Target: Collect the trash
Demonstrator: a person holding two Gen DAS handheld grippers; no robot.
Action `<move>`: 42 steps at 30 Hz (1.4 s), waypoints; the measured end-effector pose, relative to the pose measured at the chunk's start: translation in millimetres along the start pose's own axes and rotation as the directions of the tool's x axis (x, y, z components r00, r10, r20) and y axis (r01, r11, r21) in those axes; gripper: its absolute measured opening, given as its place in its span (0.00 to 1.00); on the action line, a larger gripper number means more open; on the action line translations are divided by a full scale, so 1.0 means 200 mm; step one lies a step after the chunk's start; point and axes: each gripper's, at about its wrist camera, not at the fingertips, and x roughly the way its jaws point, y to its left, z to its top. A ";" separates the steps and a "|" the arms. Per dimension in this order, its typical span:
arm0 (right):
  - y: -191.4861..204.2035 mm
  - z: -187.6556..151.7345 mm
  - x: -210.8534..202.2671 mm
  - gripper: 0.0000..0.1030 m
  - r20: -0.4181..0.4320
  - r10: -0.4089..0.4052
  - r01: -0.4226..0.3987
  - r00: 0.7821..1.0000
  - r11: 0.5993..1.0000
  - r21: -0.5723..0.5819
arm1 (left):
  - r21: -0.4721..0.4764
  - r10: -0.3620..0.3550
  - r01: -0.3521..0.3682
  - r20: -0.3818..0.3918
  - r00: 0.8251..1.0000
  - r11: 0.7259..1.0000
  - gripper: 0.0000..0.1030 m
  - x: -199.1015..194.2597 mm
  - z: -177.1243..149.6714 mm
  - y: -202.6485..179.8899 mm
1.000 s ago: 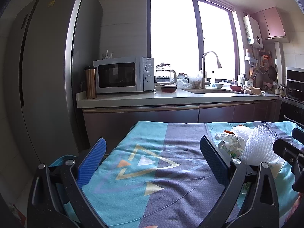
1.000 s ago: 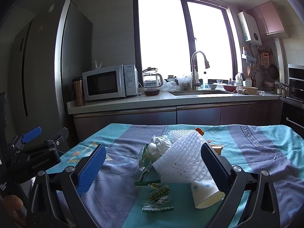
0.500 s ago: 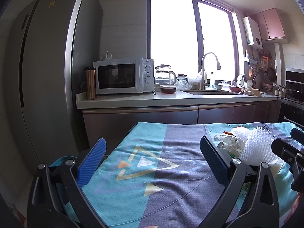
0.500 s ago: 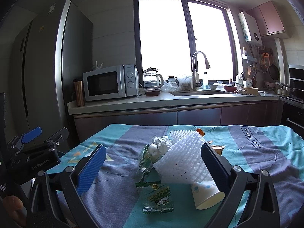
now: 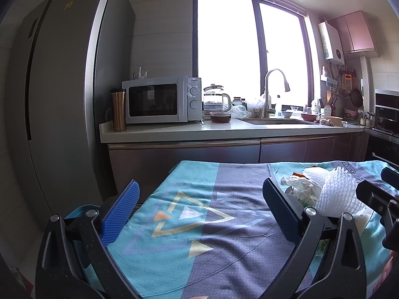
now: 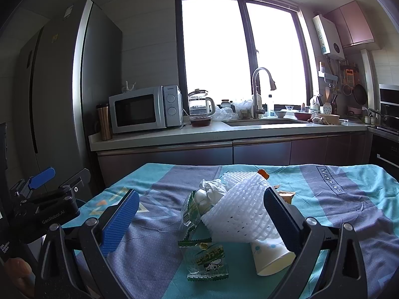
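A heap of trash is seen on the surface covered by a teal and purple patterned cloth [image 6: 349, 199]: a white foam mesh fruit sleeve [image 6: 239, 211] lies over a white paper cup [image 6: 270, 256], with crumpled white tissue [image 6: 212, 189] at its far left and a clear plastic wrapper with green print [image 6: 207, 261] on its near side. The right gripper [image 6: 199, 221] is held low with its blue-padded jaws spread wide and empty, the heap framed between them. The left gripper [image 5: 199, 211], jaws likewise wide apart and empty, is held over bare cloth left of the heap. A white microwave [image 5: 162, 103] stands on the far kitchen counter.
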 end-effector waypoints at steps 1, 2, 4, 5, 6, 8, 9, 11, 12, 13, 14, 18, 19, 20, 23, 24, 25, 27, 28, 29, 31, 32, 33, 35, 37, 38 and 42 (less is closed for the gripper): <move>0.00 0.00 0.00 0.94 0.001 0.000 0.000 1.000 1.000 0.001 | 0.001 0.000 0.000 0.000 1.000 1.000 0.95 0.00 0.00 0.00; 0.00 0.00 0.00 0.94 0.001 0.001 -0.001 1.000 1.000 0.001 | 0.001 0.001 -0.001 0.001 1.000 1.000 0.95 0.00 0.00 0.00; 0.00 0.00 0.00 0.94 0.001 0.001 -0.001 1.000 1.000 0.001 | -0.001 -0.001 0.001 0.000 1.000 1.000 0.95 0.00 0.00 0.00; 0.00 0.01 0.00 0.94 0.001 0.000 0.000 1.000 1.000 0.001 | 0.000 0.000 0.000 0.000 1.000 1.000 0.95 0.00 0.00 0.00; 0.00 0.00 0.00 0.94 0.001 0.001 -0.001 1.000 1.000 0.001 | 0.000 0.001 -0.001 0.000 1.000 1.000 0.95 0.00 0.00 0.00; 0.00 0.01 0.00 0.94 0.000 0.002 -0.002 1.000 1.000 0.002 | -0.001 0.000 0.000 -0.001 1.000 1.000 0.95 0.00 0.00 0.00; 0.00 0.01 0.00 0.94 0.000 0.002 -0.002 1.000 1.000 0.002 | 0.000 0.000 0.000 -0.001 1.000 1.000 0.95 0.00 0.00 0.00; 0.00 0.01 0.00 0.94 0.000 0.002 -0.002 1.000 1.000 0.002 | 0.000 0.000 0.000 -0.001 1.000 1.000 0.95 0.00 0.00 0.00; 0.00 0.01 0.00 0.94 0.000 0.002 -0.002 1.000 1.000 0.002 | 0.000 0.000 0.000 -0.001 1.000 1.000 0.95 0.00 0.00 0.00; 0.00 0.01 0.00 0.94 0.000 0.001 -0.001 1.000 1.000 0.002 | 0.001 0.001 -0.001 -0.001 1.000 1.000 0.95 0.00 0.00 0.00; -0.01 0.00 0.00 0.94 0.000 0.003 -0.003 1.000 1.000 0.004 | 0.000 0.000 0.000 -0.001 1.000 1.000 0.95 0.00 0.00 0.00; -0.02 0.01 0.00 0.94 -0.002 0.004 -0.004 1.000 1.000 0.007 | 0.000 -0.001 0.001 -0.003 1.000 1.000 0.95 0.00 0.00 -0.01; -0.02 0.00 0.00 0.94 -0.002 0.004 -0.004 1.000 1.000 0.007 | 0.000 -0.002 0.002 -0.004 1.000 1.000 0.95 0.00 -0.01 -0.01; -0.02 0.00 0.00 0.94 -0.002 0.004 -0.004 1.000 1.000 0.008 | 0.000 -0.001 0.001 -0.006 1.000 1.000 0.95 0.00 -0.01 -0.01; -0.02 0.00 0.01 0.94 -0.006 0.005 -0.005 1.000 1.000 0.006 | 0.000 -0.004 0.004 -0.009 1.000 1.000 0.95 0.01 -0.01 -0.01; -0.02 0.00 0.01 0.94 -0.008 0.006 -0.006 1.000 1.000 0.008 | 0.001 -0.004 0.004 -0.011 1.000 1.000 0.95 0.01 -0.01 -0.01; -0.02 0.00 0.02 0.94 -0.008 0.008 -0.008 1.000 1.000 0.010 | 0.001 -0.005 0.005 -0.013 1.000 1.000 0.95 0.01 -0.01 -0.01; -0.03 0.00 0.02 0.94 -0.012 0.010 -0.010 1.000 1.000 0.013 | 0.002 -0.005 0.005 -0.016 1.000 1.000 0.95 0.02 -0.02 -0.02; -0.04 0.00 0.02 0.94 -0.013 0.011 -0.011 1.000 1.000 0.013 | 0.003 -0.007 0.007 -0.019 1.000 1.000 0.95 0.02 -0.02 -0.02; -0.04 0.00 0.03 0.94 -0.014 0.009 -0.009 1.000 1.000 0.013 | 0.005 -0.010 0.011 -0.023 1.000 1.000 0.95 0.02 -0.02 -0.02; -0.06 0.00 0.03 0.94 -0.018 0.009 -0.009 1.000 1.000 0.020 | 0.007 -0.017 0.017 -0.031 0.999 1.000 0.95 0.03 -0.02 -0.03; -0.08 -0.01 0.04 0.94 -0.024 0.007 -0.006 1.000 1.000 0.028 | 0.008 -0.023 0.024 -0.036 0.999 1.000 0.95 0.04 -0.02 -0.04; -0.09 -0.01 0.04 0.94 -0.029 0.004 -0.003 1.000 0.999 0.034 | 0.010 -0.032 0.032 -0.044 0.999 0.999 0.95 0.04 -0.03 -0.04; -0.13 -0.02 0.06 0.94 -0.044 -0.014 0.016 0.999 0.999 0.043 | 0.016 -0.047 0.048 -0.053 0.998 0.999 0.95 0.05 -0.03 -0.06; -0.18 -0.03 0.07 0.94 -0.066 -0.026 0.030 0.997 0.998 0.060 | 0.028 -0.064 0.066 -0.066 0.996 0.997 0.95 0.06 -0.04 -0.09; -0.20 -0.03 0.09 0.94 -0.081 -0.030 0.036 0.996 0.997 0.071 | 0.032 -0.075 0.077 -0.074 0.994 0.996 0.95 0.06 -0.04 -0.10; -0.30 -0.05 0.15 0.94 -0.139 -0.035 0.050 0.990 0.993 0.107 | 0.043 -0.147 0.154 -0.132 0.980 0.987 0.95 0.11 -0.07 -0.17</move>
